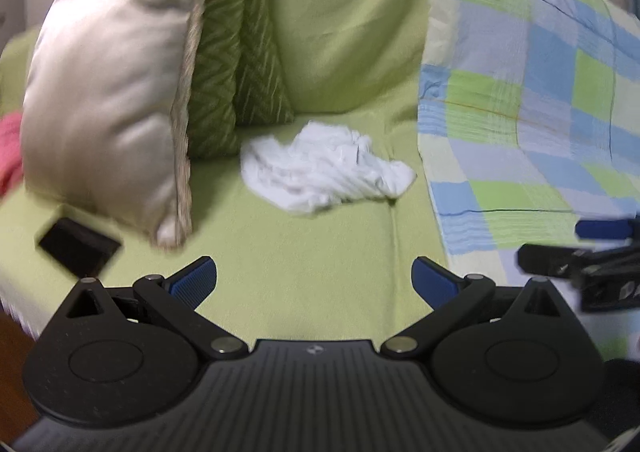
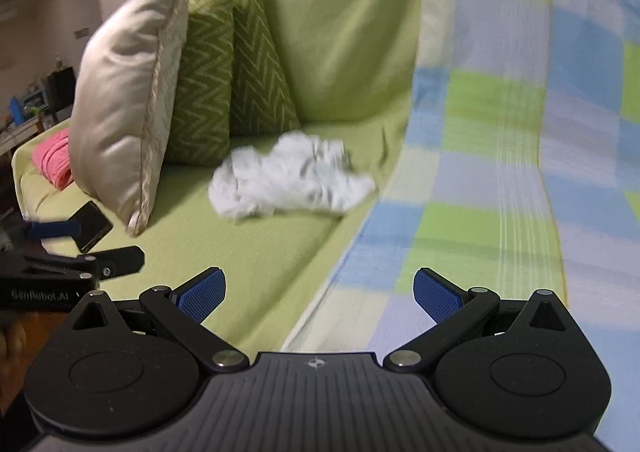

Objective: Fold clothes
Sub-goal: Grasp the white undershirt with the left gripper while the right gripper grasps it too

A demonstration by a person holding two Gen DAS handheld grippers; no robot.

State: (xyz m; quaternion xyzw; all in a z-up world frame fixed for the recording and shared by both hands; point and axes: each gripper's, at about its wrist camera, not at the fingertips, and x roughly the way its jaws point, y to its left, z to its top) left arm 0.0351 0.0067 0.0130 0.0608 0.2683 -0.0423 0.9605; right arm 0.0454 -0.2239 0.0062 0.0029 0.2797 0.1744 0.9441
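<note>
At the sofa's left end a pink, ribbed knit cloth (image 2: 54,164) lies bunched on the arm, and just in front of it a flat, glossy black rectangular object (image 2: 91,226) rests on the seat near its front edge. Beside these a smooth, satiny cream cushion (image 2: 120,92) with a braided edge stands upright, leaning against two green cushions (image 2: 224,64) woven in a pale zigzag. The sofa (image 1: 320,252) wears a matte, finely woven lime-green cover. Toward the back of the seat, close to the backrest and just left of the seam, the white garment (image 1: 324,168) sits crumpled in a soft, creased heap. To its right a thin checked blanket (image 1: 520,92) in blue, green and cream drapes over backrest and seat. The left gripper (image 1: 314,278) and right gripper (image 2: 319,292), black with blue ridged pads (image 2: 202,294), hover near the seat's front edge, both spread wide and holding nothing, well apart from the garment.
</note>
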